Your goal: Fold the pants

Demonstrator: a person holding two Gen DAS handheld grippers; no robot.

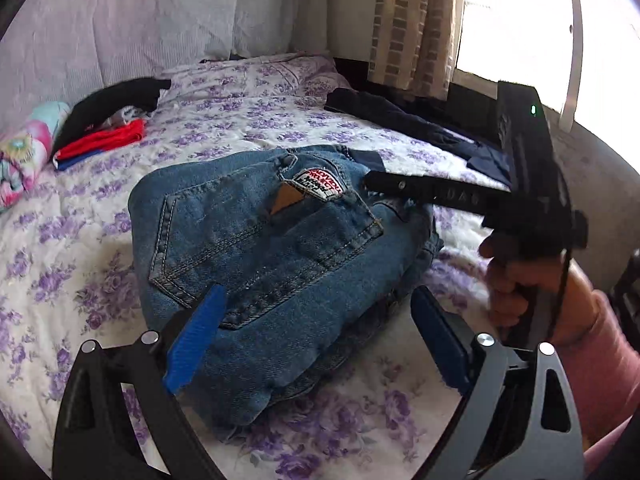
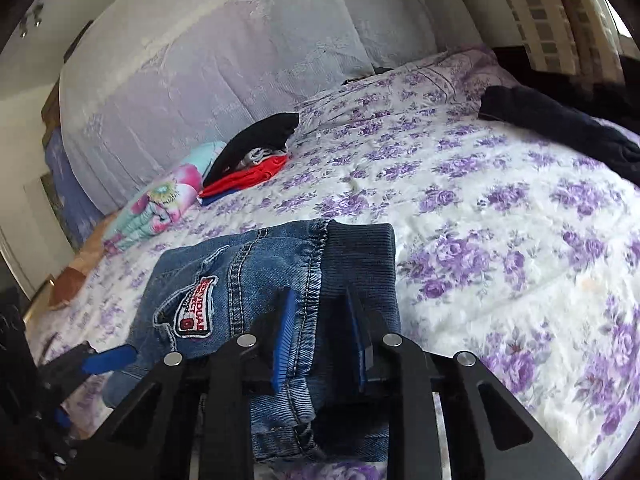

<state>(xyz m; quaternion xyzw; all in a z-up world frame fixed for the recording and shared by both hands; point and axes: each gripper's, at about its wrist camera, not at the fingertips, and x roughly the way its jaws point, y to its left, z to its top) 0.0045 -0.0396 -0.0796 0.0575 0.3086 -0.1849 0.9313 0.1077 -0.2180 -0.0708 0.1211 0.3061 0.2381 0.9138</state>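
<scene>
1. The bed (image 1: 280, 92) with its purple-flowered cover fills both views; a pale quilted panel (image 2: 208, 64) stands upright along its far side.
2. The folded jeans (image 1: 280, 248) lie in a thick bundle on the cover, near the bed's near edge. In the left wrist view they sit dead centre, back pocket and sewn badge (image 1: 320, 184) facing up.
3. A dark navy garment (image 1: 404, 120) sprawls at two o'clock from the jeans, well apart from them, toward the curtain (image 1: 416, 20) and bright window.
4. At ten o'clock, a small stack of folded clothes (image 2: 248, 160), black over red over blue, sits against the panel, with a tie-dye bundle (image 2: 164, 204) just beside it.
5. The left gripper (image 1: 316, 336) is spread wide, one blue pad resting over the jeans' near left side, the other just off their right edge; it clamps nothing.
6. The right gripper (image 2: 320, 328) is clenched on the jeans' waistband: the denim hem and dark ribbed band (image 2: 360, 252) are pinched between its blue pads.
7. Only the left wrist view shows the person's hand (image 1: 520, 280) and pink sleeve (image 1: 608, 360) on the right gripper's handle, whose black arm crosses the jeans at three o'clock.
8. Only the right wrist view shows the ribbed band close up, and one blue tip of the left gripper at eight o'clock.
</scene>
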